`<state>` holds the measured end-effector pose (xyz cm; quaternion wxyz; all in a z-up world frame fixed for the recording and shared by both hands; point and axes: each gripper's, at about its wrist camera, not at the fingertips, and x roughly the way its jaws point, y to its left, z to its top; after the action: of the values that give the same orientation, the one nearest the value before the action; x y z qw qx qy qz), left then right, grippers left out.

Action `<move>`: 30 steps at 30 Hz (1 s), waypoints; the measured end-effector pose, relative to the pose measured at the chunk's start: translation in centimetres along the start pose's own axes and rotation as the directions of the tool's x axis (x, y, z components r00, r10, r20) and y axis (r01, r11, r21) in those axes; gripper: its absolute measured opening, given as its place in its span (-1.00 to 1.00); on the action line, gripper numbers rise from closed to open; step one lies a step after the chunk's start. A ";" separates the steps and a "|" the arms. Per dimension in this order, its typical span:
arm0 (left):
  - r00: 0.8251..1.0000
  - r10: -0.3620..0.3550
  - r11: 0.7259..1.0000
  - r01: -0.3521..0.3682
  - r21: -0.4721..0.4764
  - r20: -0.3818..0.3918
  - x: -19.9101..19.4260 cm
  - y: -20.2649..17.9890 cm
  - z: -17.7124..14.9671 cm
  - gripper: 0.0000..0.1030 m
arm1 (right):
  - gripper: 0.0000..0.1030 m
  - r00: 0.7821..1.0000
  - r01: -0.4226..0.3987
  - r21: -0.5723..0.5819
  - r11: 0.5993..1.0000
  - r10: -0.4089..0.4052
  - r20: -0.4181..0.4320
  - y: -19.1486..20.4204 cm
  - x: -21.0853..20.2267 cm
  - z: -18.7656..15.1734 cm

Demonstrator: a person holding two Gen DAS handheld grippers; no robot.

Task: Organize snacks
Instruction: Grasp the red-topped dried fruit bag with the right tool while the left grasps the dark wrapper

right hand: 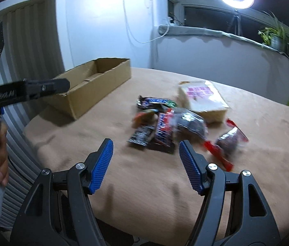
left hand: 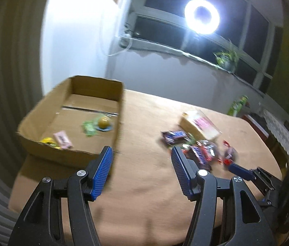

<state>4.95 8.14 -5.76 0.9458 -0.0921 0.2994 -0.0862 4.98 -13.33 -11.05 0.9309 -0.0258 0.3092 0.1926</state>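
partly done: a few snacks (left hand: pixel 62 139) already lie in the cardboard box (left hand: pixel 31 121); the main pile of snacks (right hand: pixel 164 121) remains on the table (right hand: pixel 144 184) beside it. left gripper (left hand: pixel 141 153) and right gripper (right hand: pixel 145 146) both hover spread apart, empty.

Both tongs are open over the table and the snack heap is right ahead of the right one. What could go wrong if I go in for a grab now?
1. The wrappers in the snack pile overlap, so the right tongs may pinch two at once or drag neighbours along.
2. The red-edged packet lies apart beside the right tongs and could get pushed further off.
3. The left tongs sit near the cardboard box front wall; a careless swing may shove the box.
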 end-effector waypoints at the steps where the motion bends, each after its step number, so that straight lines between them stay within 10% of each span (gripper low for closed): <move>1: 1.000 -0.006 1.000 0.006 0.015 -0.009 0.2 -0.8 -0.1 0.22 | 0.36 1.000 0.002 0.003 1.000 -0.002 0.001 -0.3 -0.1 -0.1; 30: 0.976 -0.021 0.990 0.051 0.135 -0.215 9.7 -7.9 -3.5 0.06 | 0.51 0.998 0.032 0.339 0.940 -0.011 -0.063 -12.1 2.9 0.8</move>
<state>9.88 -2.08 -12.10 0.9107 -0.0212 0.3905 -0.1332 12.09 -23.40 -12.91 0.9137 0.1258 0.3655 0.1255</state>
